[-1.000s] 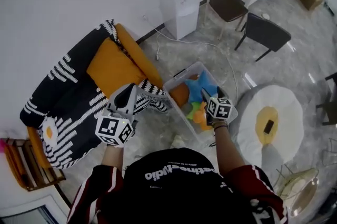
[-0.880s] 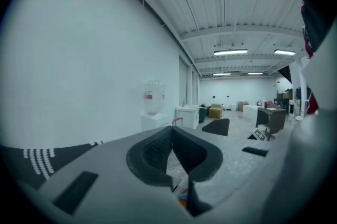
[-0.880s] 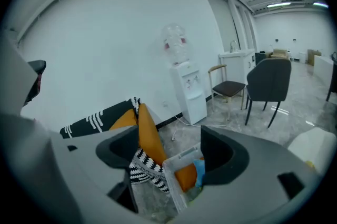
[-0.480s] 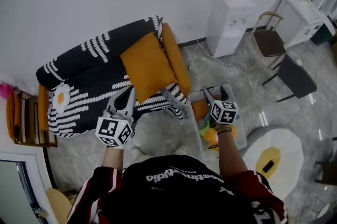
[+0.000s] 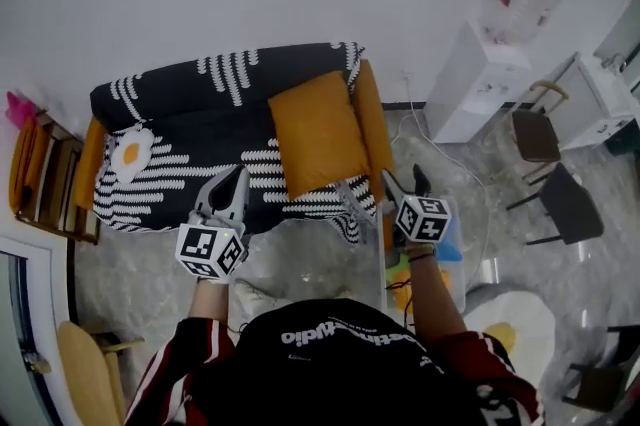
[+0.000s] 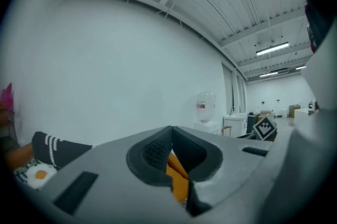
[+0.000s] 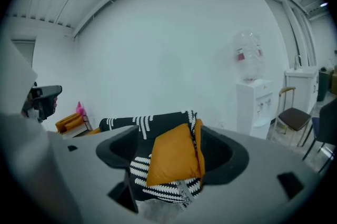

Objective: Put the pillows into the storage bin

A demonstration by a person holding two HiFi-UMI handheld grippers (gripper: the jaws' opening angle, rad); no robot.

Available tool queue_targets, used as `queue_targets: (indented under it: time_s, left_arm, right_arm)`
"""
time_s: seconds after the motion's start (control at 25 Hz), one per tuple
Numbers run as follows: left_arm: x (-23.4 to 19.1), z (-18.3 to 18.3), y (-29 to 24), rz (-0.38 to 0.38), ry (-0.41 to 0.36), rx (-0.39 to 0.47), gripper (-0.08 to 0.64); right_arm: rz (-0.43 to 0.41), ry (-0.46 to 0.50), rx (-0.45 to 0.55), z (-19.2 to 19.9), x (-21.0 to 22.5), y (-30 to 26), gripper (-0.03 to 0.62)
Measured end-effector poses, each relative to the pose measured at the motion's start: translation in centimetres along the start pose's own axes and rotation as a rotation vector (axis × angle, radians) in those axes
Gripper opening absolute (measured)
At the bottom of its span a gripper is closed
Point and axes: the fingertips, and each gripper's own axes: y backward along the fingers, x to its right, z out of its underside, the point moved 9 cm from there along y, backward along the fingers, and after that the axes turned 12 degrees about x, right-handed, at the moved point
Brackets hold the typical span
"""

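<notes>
Grey marbled floor (image 5: 130, 264) lay before a black-and-white patterned sofa (image 5: 190, 94) that stood against a white wall. An orange pillow (image 5: 315, 136) leaned at the right end of the sofa, and a small fried-egg pillow (image 5: 131, 155) lay near its left end. The left tongs (image 5: 238, 176) were clenched on nothing. The right tongs (image 5: 404, 178) were released and empty. The storage bin (image 5: 386, 259) stood on the floor just beside the sofa, mostly hidden behind the right tongs and arm.

A lounge: sofa (image 5: 190, 149), water dispenser (image 5: 478, 86), chairs (image 5: 568, 206).
</notes>
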Motion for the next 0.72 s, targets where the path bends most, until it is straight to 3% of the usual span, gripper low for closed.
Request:
queue_targets:
  time_s: [0.4, 0.72]
  left_arm:
    - [-12.2, -3.1, 6.5, -0.167, -0.042, 0.045, 0.005]
    - [-19.6, -3.6, 12.7, -0.338, -0.043, 0.046, 0.005]
  right_arm:
    - [-0.154, 0.076, 0.010, -2.2, -13.6, -8.1, 0.360]
    - [-0.317, 0.131, -0.018, -2.3, -24.1, -13.4, 0.360]
